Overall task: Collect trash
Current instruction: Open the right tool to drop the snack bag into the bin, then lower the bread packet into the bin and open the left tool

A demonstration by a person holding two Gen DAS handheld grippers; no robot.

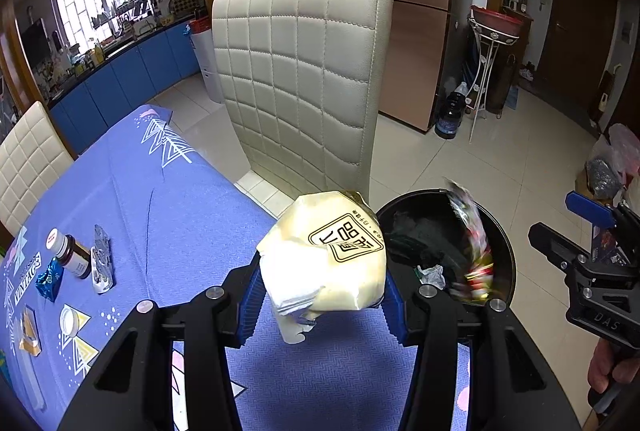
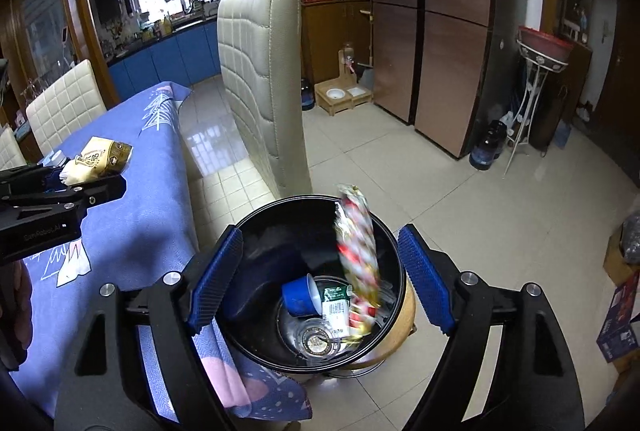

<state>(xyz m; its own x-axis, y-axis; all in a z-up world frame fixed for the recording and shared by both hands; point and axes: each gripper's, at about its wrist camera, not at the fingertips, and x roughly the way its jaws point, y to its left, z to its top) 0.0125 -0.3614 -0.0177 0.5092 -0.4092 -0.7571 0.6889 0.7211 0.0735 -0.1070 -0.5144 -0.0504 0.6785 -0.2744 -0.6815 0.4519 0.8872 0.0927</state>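
Right gripper (image 2: pixel 320 277) spread over the bin (image 2: pixel 256 347), candy wrapper (image 2: pixel 357 251) dropping in; left gripper (image 1: pixel 320 301) pinches cream bag (image 1: pixel 324 255) at table (image 1: pixel 168 191) edge, likely next for dumping

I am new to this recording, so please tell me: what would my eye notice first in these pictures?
First, the red and gold wrapper, blurred in mid-air over the black trash bin, between the open right tongs. Next, the pale yellow packet clamped in the left tongs over the blue tablecloth, beside the bin.
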